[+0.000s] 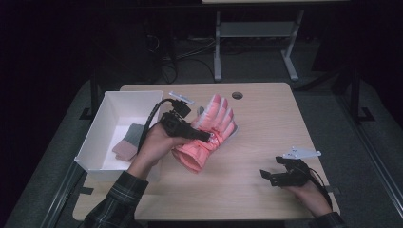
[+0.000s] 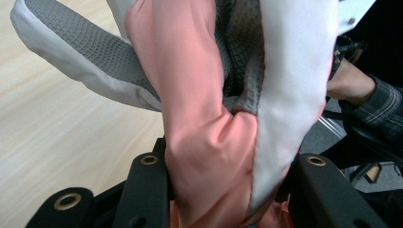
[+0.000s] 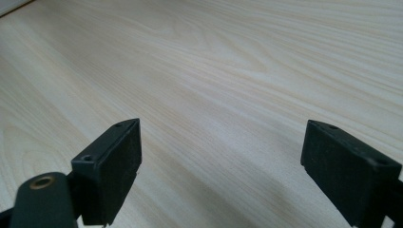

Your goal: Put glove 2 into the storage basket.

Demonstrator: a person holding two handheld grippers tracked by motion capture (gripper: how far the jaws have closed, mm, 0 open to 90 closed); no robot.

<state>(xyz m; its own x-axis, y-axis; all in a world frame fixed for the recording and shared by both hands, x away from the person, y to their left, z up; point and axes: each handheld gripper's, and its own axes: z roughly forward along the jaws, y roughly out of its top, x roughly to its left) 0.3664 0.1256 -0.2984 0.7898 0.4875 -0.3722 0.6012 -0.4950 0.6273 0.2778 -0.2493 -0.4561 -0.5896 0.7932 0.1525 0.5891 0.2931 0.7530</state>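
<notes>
One pink glove (image 1: 209,133) clamped in left gripper (image 1: 205,136), another in box (image 1: 107,109).

— Hidden behind the left gripper (image 1: 205,136): the middle of the pink glove (image 1: 216,118).
— In the left gripper view, glove (image 2: 209,142) cut off at top and bottom edges.
— Inside the white box (image 1: 102,128) at the table's (image 1: 266,118) left edge: something grey and pinkish (image 1: 127,141), too dim to identify.
</notes>
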